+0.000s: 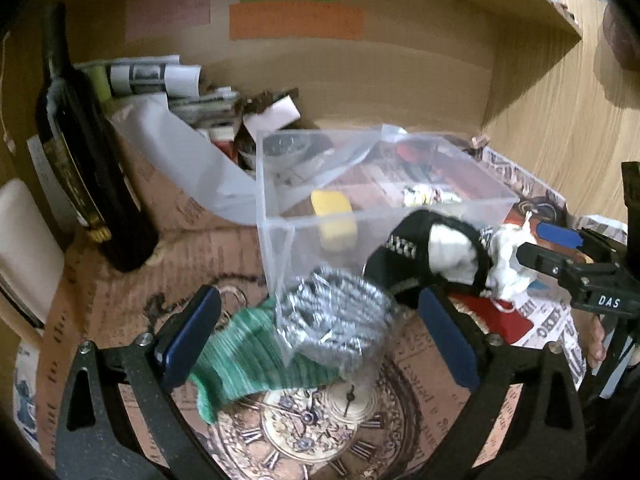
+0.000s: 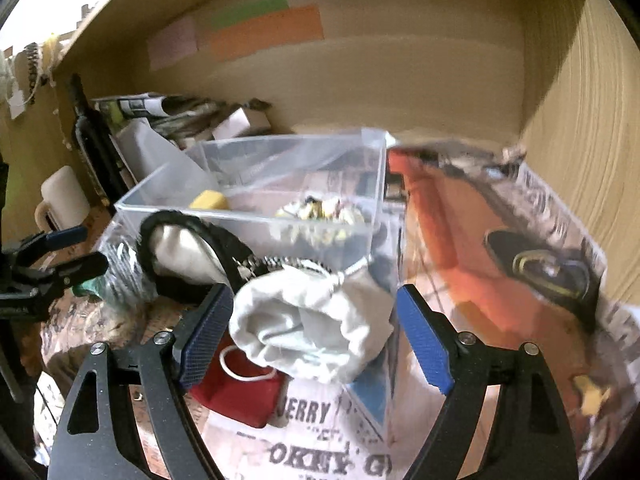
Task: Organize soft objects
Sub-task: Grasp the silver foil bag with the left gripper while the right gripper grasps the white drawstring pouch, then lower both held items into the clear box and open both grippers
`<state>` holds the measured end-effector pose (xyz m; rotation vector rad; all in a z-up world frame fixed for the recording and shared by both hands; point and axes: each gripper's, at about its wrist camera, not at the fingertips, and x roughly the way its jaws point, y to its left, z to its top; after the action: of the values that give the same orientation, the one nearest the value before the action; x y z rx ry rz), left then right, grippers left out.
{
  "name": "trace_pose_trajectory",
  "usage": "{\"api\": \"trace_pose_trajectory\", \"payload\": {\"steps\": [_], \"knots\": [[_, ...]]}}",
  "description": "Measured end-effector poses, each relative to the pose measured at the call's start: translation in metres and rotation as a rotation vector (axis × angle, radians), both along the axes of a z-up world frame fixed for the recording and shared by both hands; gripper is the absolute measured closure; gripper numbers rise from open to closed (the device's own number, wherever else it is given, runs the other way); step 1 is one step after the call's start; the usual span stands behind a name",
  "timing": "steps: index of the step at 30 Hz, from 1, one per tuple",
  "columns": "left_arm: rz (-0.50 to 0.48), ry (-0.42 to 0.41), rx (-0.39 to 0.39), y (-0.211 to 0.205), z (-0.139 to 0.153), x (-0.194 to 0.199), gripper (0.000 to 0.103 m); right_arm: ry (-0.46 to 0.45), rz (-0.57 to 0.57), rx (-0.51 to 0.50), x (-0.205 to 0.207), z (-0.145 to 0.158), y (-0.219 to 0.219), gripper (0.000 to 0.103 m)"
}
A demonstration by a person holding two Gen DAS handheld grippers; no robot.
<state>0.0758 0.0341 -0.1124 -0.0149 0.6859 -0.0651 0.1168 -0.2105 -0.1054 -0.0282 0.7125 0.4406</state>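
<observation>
While both wrist cameras face into the wooden shelf, I see my left gripper spread wide at the bottom of its frame, with a steel scouring ball in a clear wrapper sitting between the blue pads – I can't tell whether either pad touches it. A green striped cloth lies just beside it, lower left of centre, on the clock-printed paper. Behind them, mid-frame, stands the clear plastic bin, holding a yellow sponge and a small heap of pale, speckled bits I can't make out. A black-rimmed soft item leans against the bin's front right corner. In the right wrist view, my right gripper is also wide apart, and a rolled white sock lies between its pads – no pad is clearly pressed against it. A red pouch with a white cord shows under the sock, lower centre. A dark bottle stands at the left of the left wrist frame.
</observation>
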Motion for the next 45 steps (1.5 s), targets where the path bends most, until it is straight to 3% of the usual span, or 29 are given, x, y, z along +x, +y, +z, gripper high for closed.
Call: {"api": "trace_pose_trajectory", "payload": {"steps": [2,8,12,22,29,45], "knots": [[-0.002,0.016,-0.016,0.000,-0.007,0.003,0.003,0.013,-0.010,0.007,0.002,-0.003,0.000,0.021],[-0.023,0.047,-0.034,-0.004,-0.018,0.008,0.025,0.025,-0.010,0.010,0.008,-0.006,0.004,0.023],[-0.025,0.055,-0.043,-0.003,-0.022,0.012,0.040,0.049,-0.011,0.026,0.012,-0.011,0.004,0.043],[-0.033,0.027,-0.064,0.003,-0.020,0.004,0.061,0.033,0.002,0.015,0.010,-0.011,0.005,0.078],[-0.026,-0.020,-0.056,0.002,-0.007,-0.012,0.064,-0.002,-0.009,0.047,0.000,0.002,-0.001,0.091],[0.010,-0.200,-0.048,0.008,0.049,-0.026,0.064,-0.214,0.005,0.094,-0.020,0.064,-0.002,0.091]]}}
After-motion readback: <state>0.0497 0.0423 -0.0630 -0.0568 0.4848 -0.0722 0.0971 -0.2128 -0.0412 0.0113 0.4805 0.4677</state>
